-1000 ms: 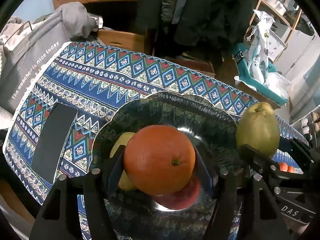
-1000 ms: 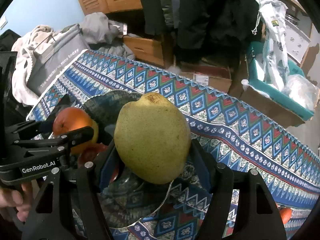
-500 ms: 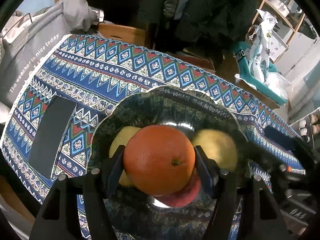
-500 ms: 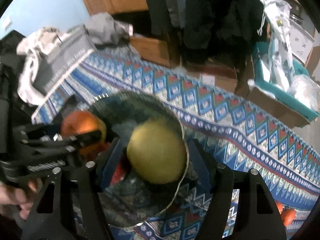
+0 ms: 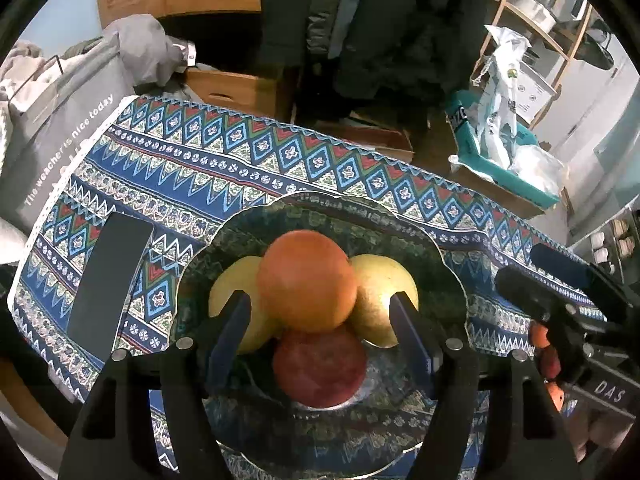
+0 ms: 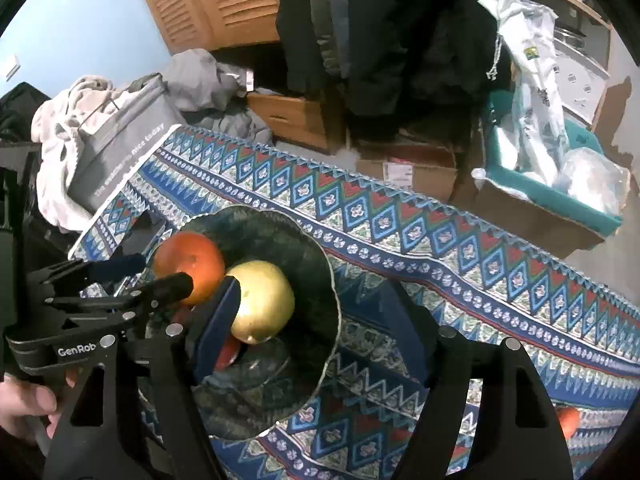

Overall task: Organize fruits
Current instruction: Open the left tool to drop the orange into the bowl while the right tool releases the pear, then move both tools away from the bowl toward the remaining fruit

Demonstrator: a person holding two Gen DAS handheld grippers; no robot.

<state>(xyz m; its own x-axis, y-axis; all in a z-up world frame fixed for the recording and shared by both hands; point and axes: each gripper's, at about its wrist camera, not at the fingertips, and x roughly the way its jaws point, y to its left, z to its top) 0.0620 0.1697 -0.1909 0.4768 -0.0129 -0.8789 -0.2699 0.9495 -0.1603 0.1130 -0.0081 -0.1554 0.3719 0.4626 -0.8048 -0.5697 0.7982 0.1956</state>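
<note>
A dark patterned bowl sits on the blue patterned tablecloth. In it lie an orange on top, a yellow-green pear at its right, another yellow fruit at its left and a red apple in front. My left gripper is open, its fingers either side of the pile, touching nothing. My right gripper is open and empty above the bowl's right rim; it also shows at the right of the left wrist view.
A black phone lies left of the bowl. Small orange fruits lie on the cloth at the right. A grey bag, boxes and hanging coats stand beyond the table's far edge.
The left gripper opened and let the orange go onto the pile, then drew back. The right gripper dropped the pear into the bowl, opened and pulled back to the right.
</note>
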